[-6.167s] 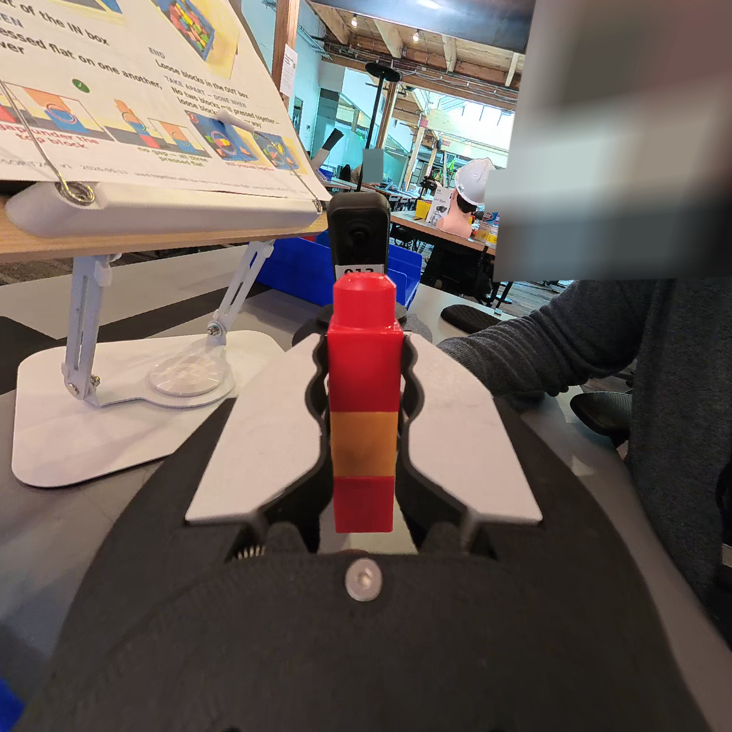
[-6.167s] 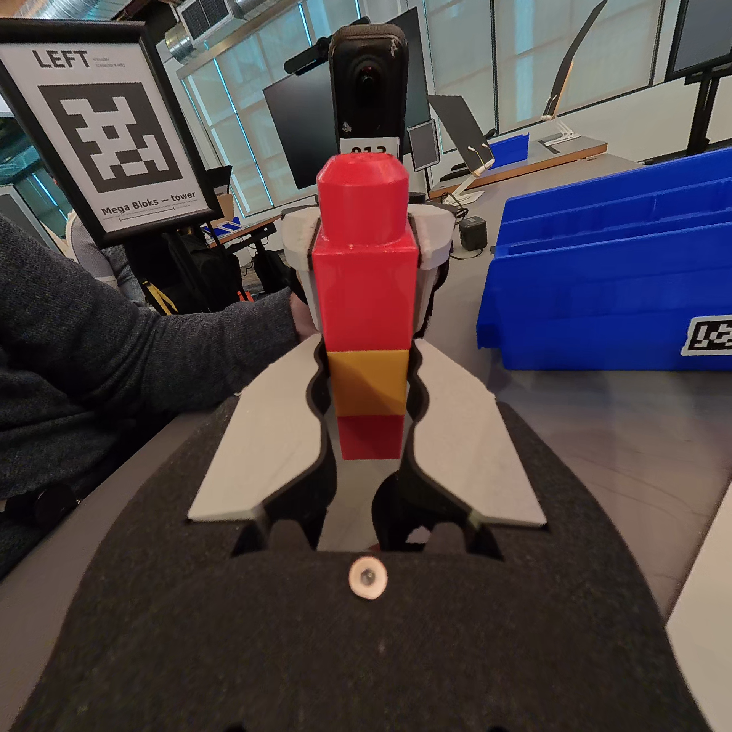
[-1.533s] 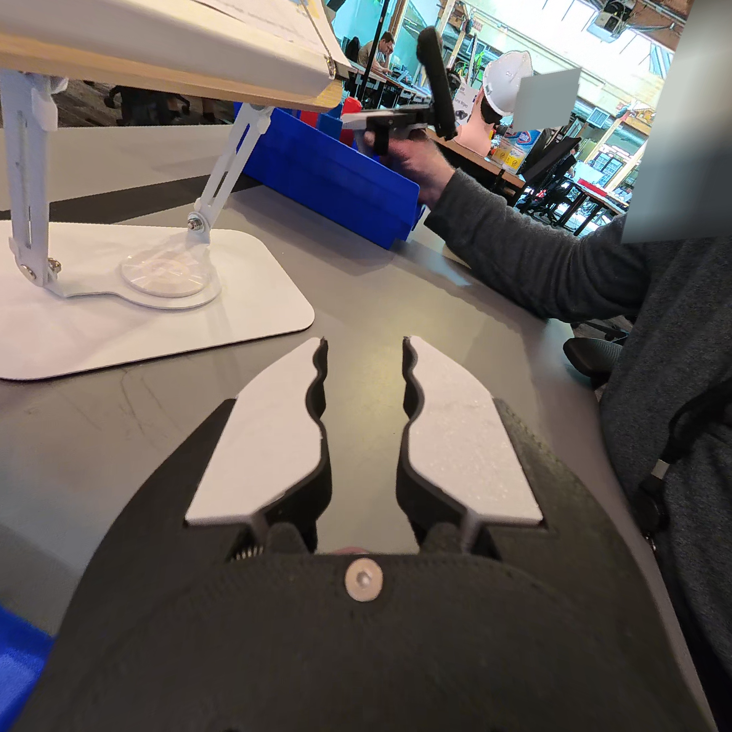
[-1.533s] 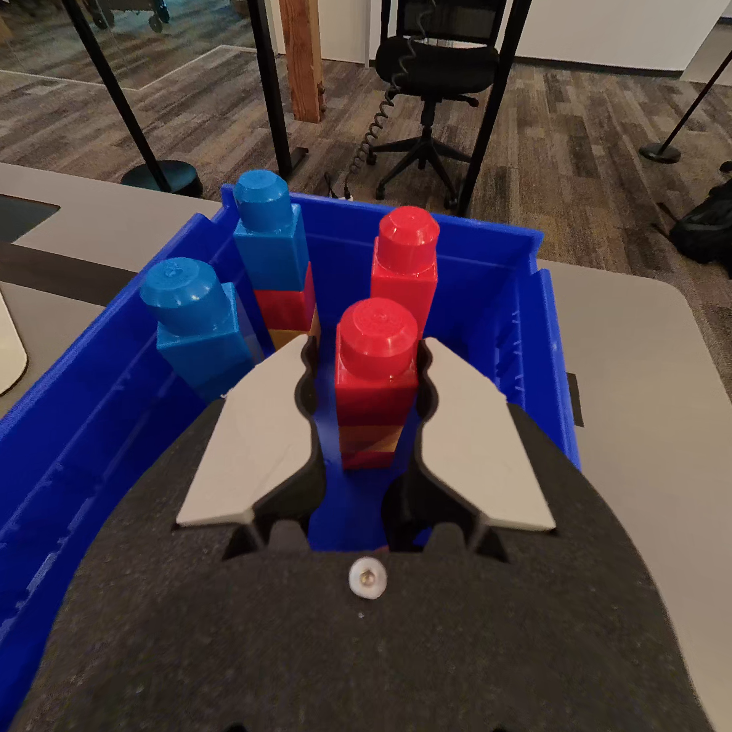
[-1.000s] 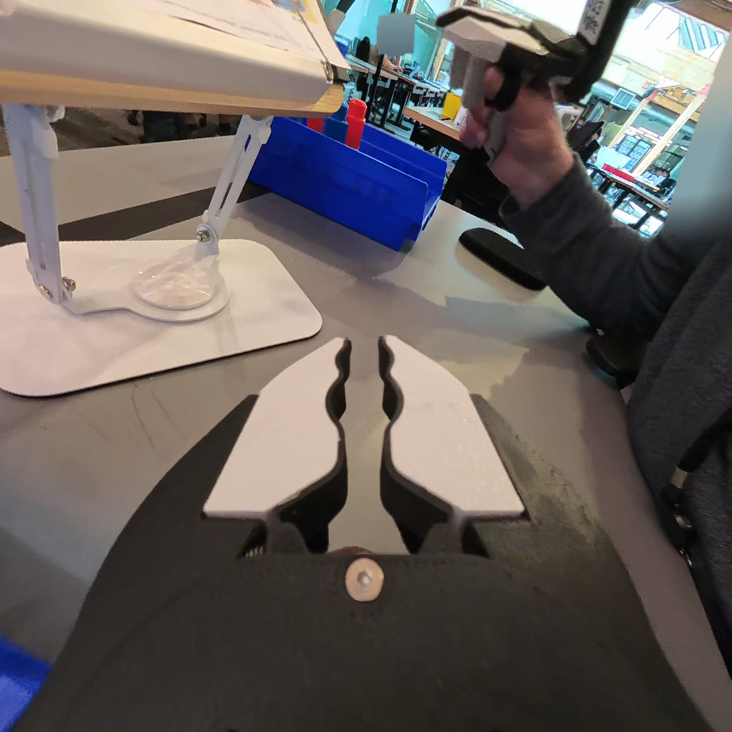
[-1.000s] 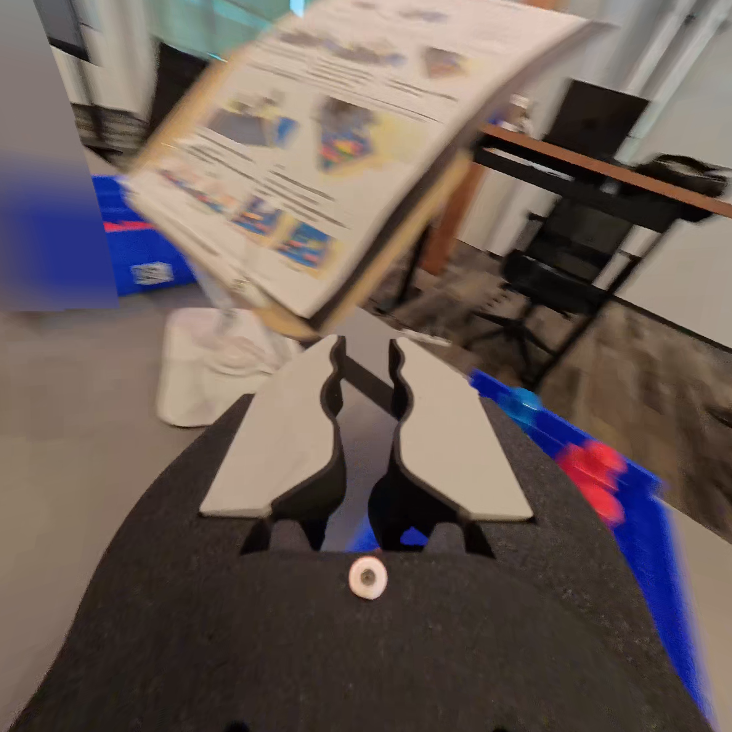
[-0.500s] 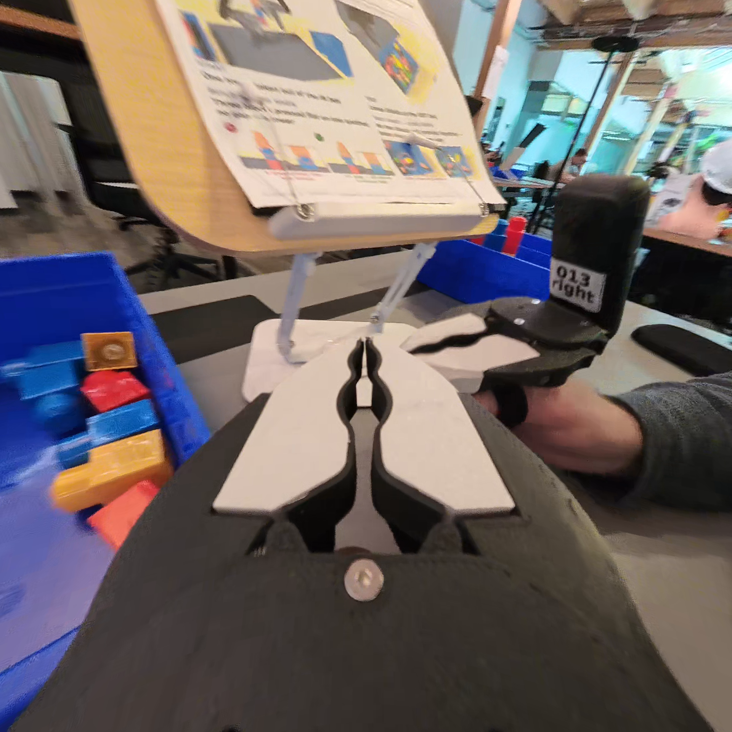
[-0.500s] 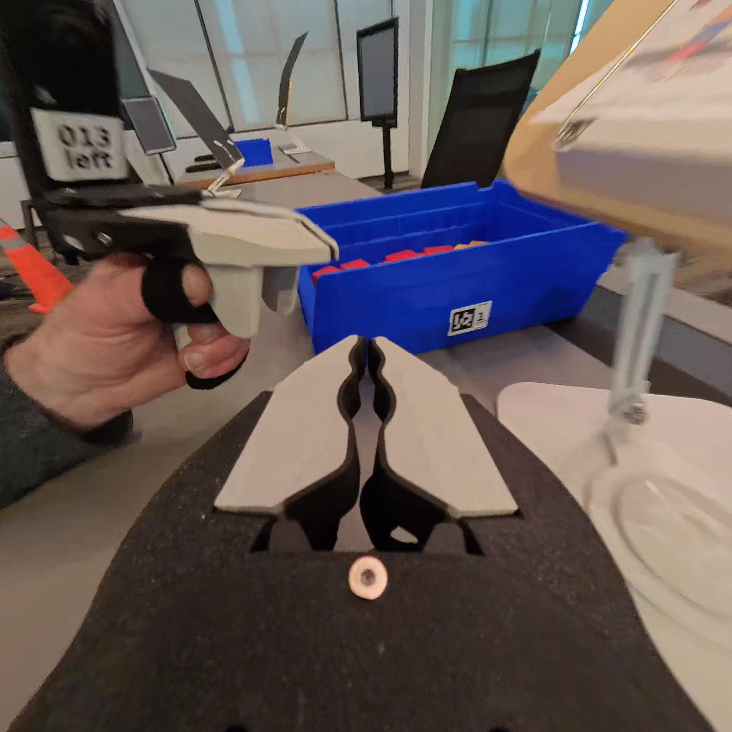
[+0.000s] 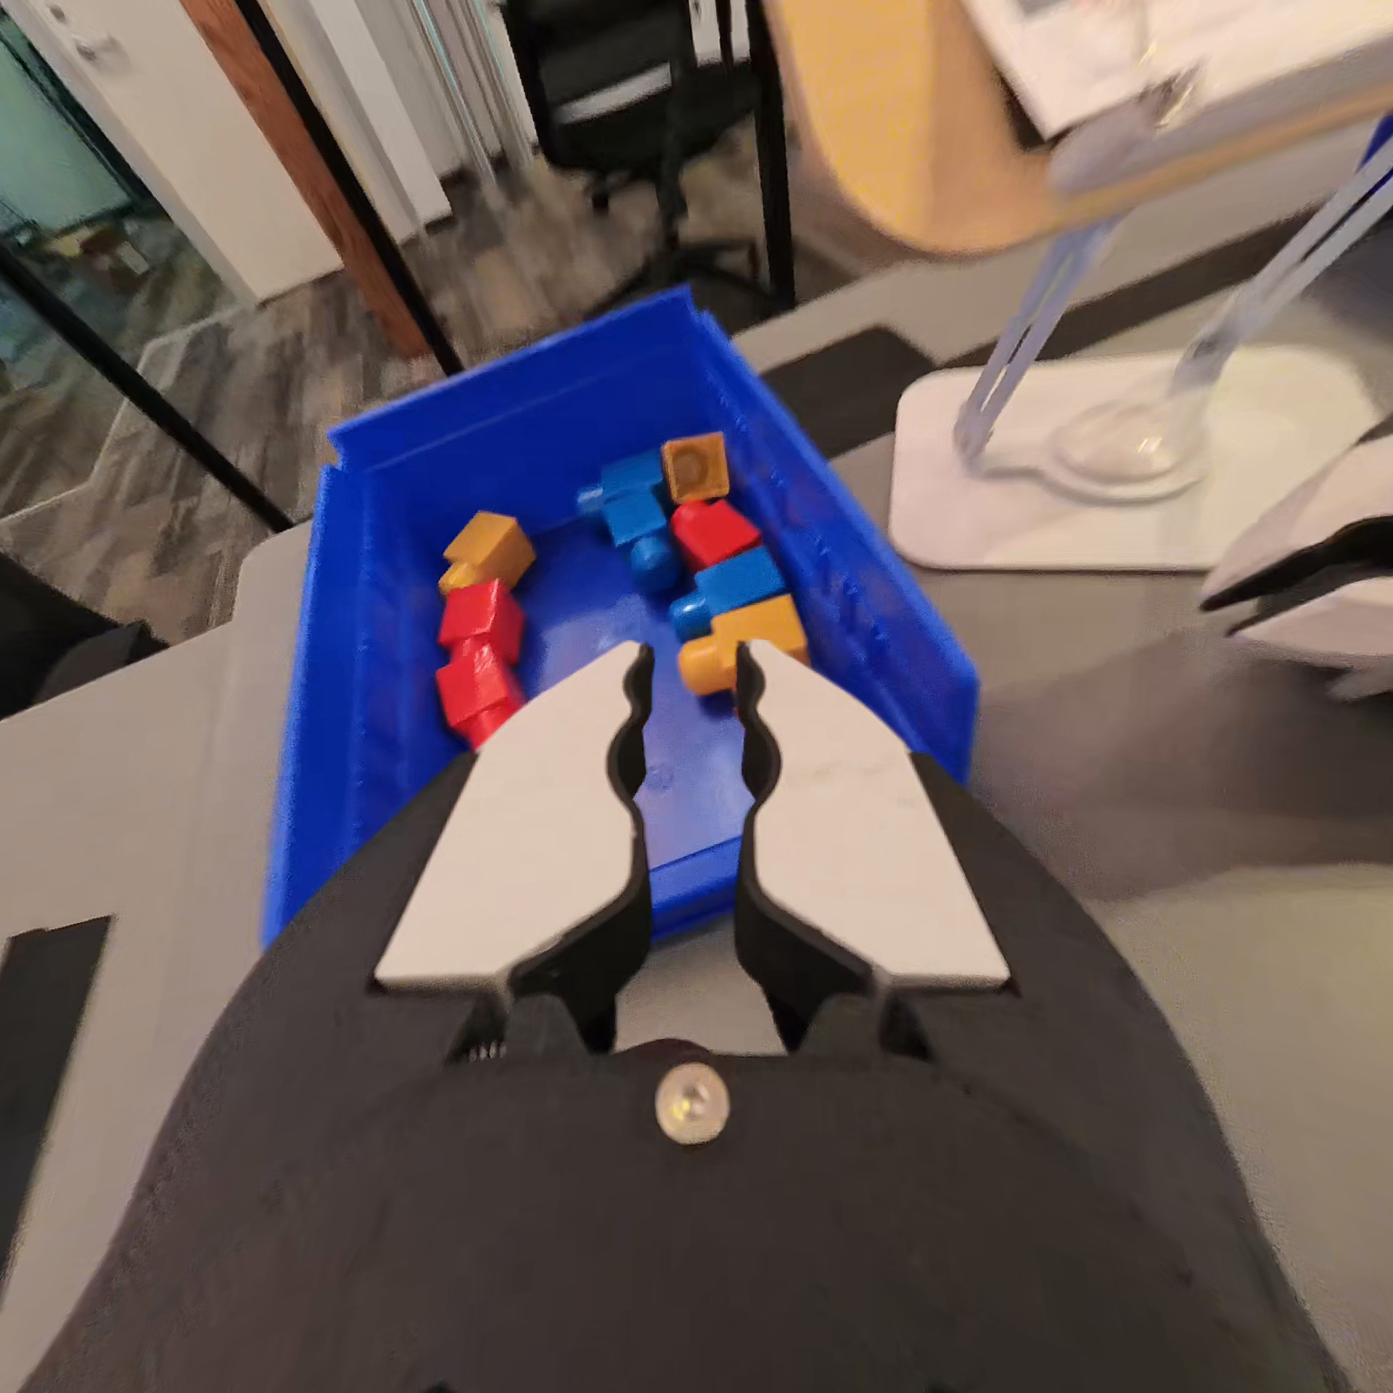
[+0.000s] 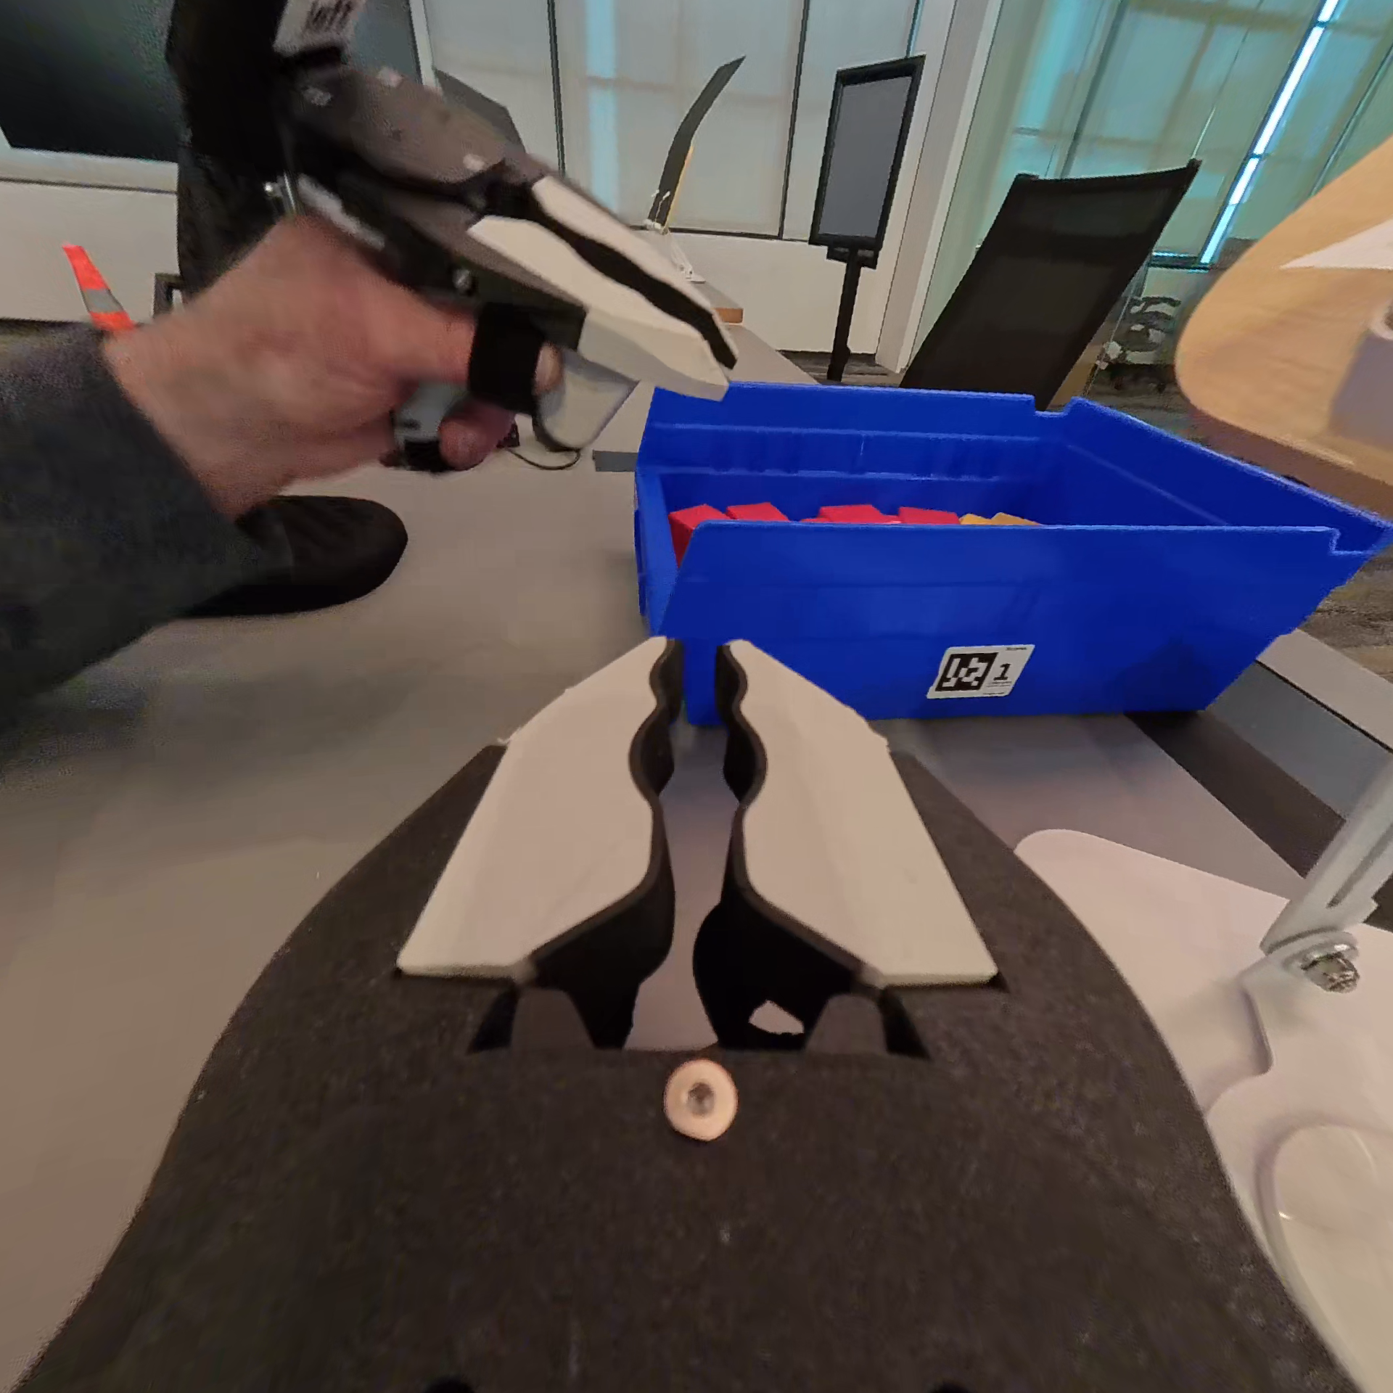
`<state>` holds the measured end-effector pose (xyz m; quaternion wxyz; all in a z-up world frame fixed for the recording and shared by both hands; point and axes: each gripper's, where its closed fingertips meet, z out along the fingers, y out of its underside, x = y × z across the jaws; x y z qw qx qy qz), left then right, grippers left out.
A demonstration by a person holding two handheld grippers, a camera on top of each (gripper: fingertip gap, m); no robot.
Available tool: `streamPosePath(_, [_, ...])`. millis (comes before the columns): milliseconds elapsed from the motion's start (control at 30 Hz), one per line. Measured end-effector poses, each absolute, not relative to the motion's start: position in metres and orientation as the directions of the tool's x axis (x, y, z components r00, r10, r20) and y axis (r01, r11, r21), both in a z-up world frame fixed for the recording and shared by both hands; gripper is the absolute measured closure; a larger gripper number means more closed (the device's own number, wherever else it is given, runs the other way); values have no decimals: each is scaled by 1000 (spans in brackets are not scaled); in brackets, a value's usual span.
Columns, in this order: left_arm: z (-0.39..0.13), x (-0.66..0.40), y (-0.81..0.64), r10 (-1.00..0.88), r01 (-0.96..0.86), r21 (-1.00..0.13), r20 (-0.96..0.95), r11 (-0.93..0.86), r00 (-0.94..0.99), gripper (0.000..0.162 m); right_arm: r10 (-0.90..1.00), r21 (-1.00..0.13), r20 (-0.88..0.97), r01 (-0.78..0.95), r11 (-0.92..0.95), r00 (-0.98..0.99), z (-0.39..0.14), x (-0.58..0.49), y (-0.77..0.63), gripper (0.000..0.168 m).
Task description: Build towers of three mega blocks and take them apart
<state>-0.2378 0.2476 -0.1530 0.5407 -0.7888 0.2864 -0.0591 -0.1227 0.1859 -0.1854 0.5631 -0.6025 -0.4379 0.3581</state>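
1 white coded sticker (image 10: pixel 978 670), blue bin (image 10: pixel 1055 603) front

Bright even daylight — motion blur throughout, wide-angle edge distortion

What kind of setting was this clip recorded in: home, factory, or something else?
Probably an open office or lab workspace. A grey table holds a blue bin of toy blocks; behind it stand an office chair and a monitor before large windows.
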Motion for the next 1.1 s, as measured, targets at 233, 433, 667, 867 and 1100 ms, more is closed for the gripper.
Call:
streamPosePath(233, [-187,-278,267,-752,-798,-455,-339,-395,565,142,939,-995,14,99,-22,345,-184,-121,187,155])
streamPosePath(433, [-228,-300,276,-838,-884,-174,-282,-434,467,135,943,-994,4,106,-34,334,-186,-122,187,154])
streamPosePath(667, [-257,-329,282,-823,-846,52,-271,-530,499,129,945,-993,-2,109,-40,327,-187,-123,187,153])
streamPosePath(867, [-263,-326,284,-823,-822,124,-224,-556,522,119,946,-993,-6,110,-44,324,-187,-123,187,152])
streamPosePath(1100, [-267,-324,303,-806,-820,124,-314,-559,503,122,947,-993,-8,110,-46,321,-187,-123,187,152])
